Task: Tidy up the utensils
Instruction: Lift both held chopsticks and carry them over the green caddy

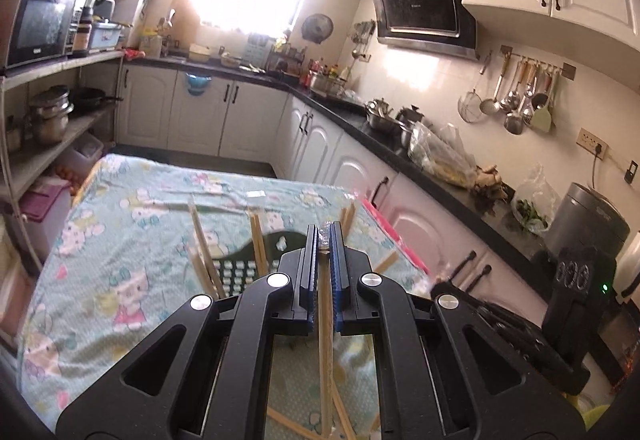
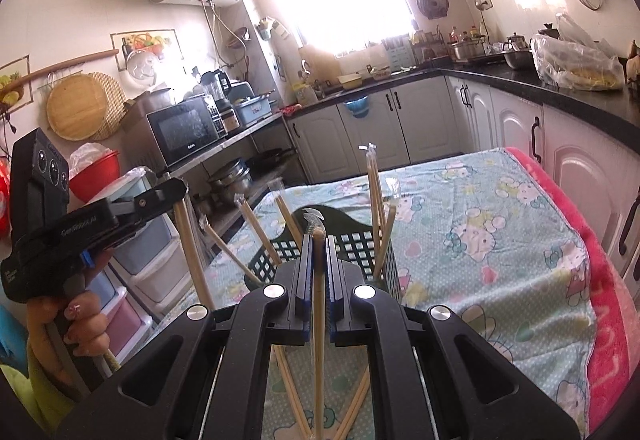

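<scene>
Left gripper (image 1: 325,240): jaws clamped on one wrapped chopstick (image 1: 326,340)
Right gripper (image 2: 319,244): jaws clamped on one chopstick (image 2: 318,304)
Basket (image 2: 360,244): mid-tabletop (image 2: 500,240); far and right cloth bare; red edge right
Writing: microwave (image 2: 184,131) brand unreadable

The dark basket (image 1: 236,272) sits half hidden behind the left tool (image 1: 325,240) — chopstick (image 2: 318,320) bottoms run off-frame below.
</scene>
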`<state>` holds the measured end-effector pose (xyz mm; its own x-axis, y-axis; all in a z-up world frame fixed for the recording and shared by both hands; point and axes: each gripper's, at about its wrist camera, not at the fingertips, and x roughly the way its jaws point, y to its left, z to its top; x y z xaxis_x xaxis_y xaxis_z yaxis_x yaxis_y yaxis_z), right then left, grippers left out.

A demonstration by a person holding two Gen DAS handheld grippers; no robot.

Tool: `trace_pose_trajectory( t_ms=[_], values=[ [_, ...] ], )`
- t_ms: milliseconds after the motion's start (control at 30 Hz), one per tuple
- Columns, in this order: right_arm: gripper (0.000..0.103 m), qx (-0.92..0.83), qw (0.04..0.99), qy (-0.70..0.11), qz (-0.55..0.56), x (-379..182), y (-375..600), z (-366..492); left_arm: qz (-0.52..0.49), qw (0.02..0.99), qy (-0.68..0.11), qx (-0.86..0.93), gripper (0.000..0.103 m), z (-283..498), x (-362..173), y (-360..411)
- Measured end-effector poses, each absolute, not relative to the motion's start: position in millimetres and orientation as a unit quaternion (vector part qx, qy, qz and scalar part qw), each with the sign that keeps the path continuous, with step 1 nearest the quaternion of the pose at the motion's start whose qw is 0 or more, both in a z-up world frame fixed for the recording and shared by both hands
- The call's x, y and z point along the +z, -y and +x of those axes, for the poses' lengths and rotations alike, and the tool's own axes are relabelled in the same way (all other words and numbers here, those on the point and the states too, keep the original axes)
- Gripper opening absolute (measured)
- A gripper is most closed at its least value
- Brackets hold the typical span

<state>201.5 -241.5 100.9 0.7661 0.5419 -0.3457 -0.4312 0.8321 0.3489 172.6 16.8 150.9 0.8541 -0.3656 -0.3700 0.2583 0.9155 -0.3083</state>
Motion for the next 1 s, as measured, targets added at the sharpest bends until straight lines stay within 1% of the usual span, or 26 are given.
trace_pose_trajectory(
  t_ms=[567, 733, 1000],
  values=[
    [0.006, 0.26, 0.937, -0.196, 0.128, 123, 229, 229, -0.117, 0.974, -0.168, -0.097, 0.003, 208, 181, -35],
    [0.006, 0.257, 0.94, -0.184, 0.129, 132, 227, 237, -0.112, 0.98, -0.144, -0.076, 0.003, 214, 195, -37],
    [0.006, 0.245, 0.95, -0.142, 0.134, 158, 232, 246, -0.099, 0.987, -0.12, -0.047, 0.003, 222, 202, -35]
  ],
)
